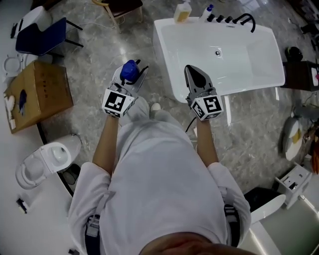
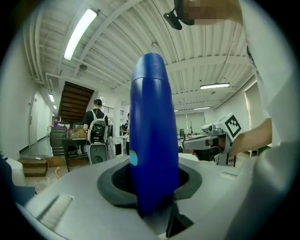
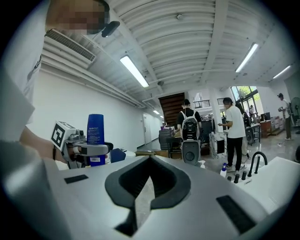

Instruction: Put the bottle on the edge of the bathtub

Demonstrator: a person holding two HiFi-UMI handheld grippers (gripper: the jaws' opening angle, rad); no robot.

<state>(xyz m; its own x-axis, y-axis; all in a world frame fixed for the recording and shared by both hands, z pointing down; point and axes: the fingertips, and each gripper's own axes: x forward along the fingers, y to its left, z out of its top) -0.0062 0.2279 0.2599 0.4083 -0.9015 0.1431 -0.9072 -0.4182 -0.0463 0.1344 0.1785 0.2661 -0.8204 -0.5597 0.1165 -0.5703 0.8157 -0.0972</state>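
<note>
The left gripper [image 1: 128, 79] pinches the blue bottle [image 1: 129, 71] low on its body, jaws spread just to its width. The bottle stands upright over the floor, just left of the bathtub [image 1: 167, 60] and not yet above the rim. The right gripper [image 1: 196, 78] holds nothing. Its jaws are pressed together and it hangs over the tub's near edge.

The bottle looks like stiff, glossy plastic, probably light enough for 1 gripper. Its smooth, rounded sides could slide in the pads if it is tilted. It is tall and narrow, so I judge it tippy on a thin ledge. The present low hold suits setting the base flat before letting go.

The tub's left and near rims look narrow and roll inward toward the basin, so a badly centred base could drop in or fall to the floor. The far ledge is wider but already carries the faucet [image 1: 242, 20] and a yellow bottle [image 1: 183, 12], with bare rim between them. The way from the bottle to the left rim is open. The box [image 1: 37, 94] and toilet [image 1: 45, 162] sit well off to the left.
</note>
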